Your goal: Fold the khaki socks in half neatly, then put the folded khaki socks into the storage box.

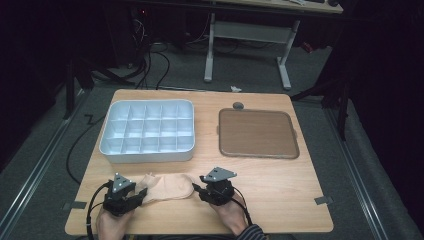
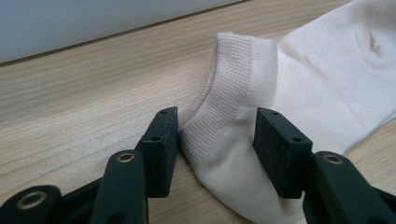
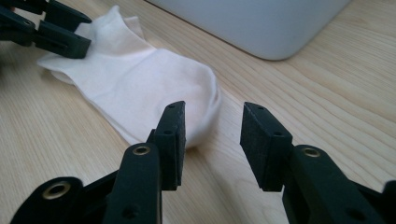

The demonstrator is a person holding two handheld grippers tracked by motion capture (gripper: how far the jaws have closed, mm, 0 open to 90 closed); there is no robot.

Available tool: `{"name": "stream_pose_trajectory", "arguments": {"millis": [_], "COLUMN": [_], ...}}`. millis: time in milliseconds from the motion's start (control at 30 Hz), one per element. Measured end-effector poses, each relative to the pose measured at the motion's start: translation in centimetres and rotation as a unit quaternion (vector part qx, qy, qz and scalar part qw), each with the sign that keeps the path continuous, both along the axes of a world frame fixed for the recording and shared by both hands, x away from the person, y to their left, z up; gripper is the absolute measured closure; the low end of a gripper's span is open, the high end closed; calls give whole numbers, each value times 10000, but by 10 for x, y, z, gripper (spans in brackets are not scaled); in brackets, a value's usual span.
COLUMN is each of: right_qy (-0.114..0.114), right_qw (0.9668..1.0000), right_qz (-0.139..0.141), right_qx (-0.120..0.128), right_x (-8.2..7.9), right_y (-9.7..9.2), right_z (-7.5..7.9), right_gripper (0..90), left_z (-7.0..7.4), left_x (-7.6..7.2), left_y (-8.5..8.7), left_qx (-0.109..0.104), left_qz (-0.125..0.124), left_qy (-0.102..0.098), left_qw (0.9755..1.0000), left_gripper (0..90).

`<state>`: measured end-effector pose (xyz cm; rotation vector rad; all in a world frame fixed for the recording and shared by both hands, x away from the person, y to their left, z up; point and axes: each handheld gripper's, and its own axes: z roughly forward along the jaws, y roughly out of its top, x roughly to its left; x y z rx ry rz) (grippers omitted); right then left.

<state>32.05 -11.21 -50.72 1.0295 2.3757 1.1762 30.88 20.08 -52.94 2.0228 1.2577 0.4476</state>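
Two grippers are working at the near edge of the wooden bench [image 1: 280, 190], one at each end of a pale sock [image 1: 167, 186] that is lying flat on the wood between them. In the high view the left gripper [image 1: 131, 199] is sitting at the sock's cuff end and the right gripper [image 1: 200, 189] at its rounded toe end.

Seen from the left gripper [image 2: 217, 149] view, the ribbed cuff of the sock [image 2: 261, 93] is lying between the two black jaws; the left-hand pad is touching the fabric's edge, while the other pad is standing just clear of it, so the jaws are spread around the cuff and not pinching it.

From the right gripper [image 3: 212, 140] view, the jaws are standing apart with bare wood between them, and the toe of the sock [image 3: 140, 84] is lying just beside the left-hand jaw (touching it or not, I cannot tell). The other gripper is showing at the upper left of that view, over the cuff.

Farther back on the bench, a white compartment tray [image 1: 148, 155] is sitting to the left and a brown square board [image 1: 257, 132] to the right, both well apart from the sock.
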Motion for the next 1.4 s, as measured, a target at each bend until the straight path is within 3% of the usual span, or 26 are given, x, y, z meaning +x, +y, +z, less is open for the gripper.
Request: {"name": "stream_pose_trajectory", "arguments": {"millis": [167, 333, 733, 867, 1000, 1333, 1400], "right_qy": [162, 265, 490, 541, 526, 479, 472], "right_qw": [9998, 9993, 9983, 9980, 9979, 9978, 9978], "right_qz": [35, -65, -138, -83, -3, 113, 131], "right_qx": [-119, -264, -269, -319, -386, -444, -448], "right_x": [6, 12, 16, 16, 15, 14, 14], "right_y": [15, 17, 17, 18, 20, 21, 21], "right_z": [-2, -7, -14, -16, -18, -18, -17], "right_gripper": [586, 594, 706, 745, 792, 861, 863], "left_z": [0, 0, 1, 2, 3, 1, 1], "left_x": [0, 1, 2, 4, 5, 9, 9], "left_y": [-1, -1, -1, 0, -1, 8, 9], "left_qx": [31, 43, -61, -111, -100, -503, -504], "left_qz": [-48, -76, -144, -177, -199, -278, -302], "left_qy": [-6, -13, 17, 162, 180, 342, 348], "left_qw": [10000, 10000, 9999, 9997, 9996, 9978, 9977], "left_gripper": [548, 610, 742, 771, 791, 811, 812]}}
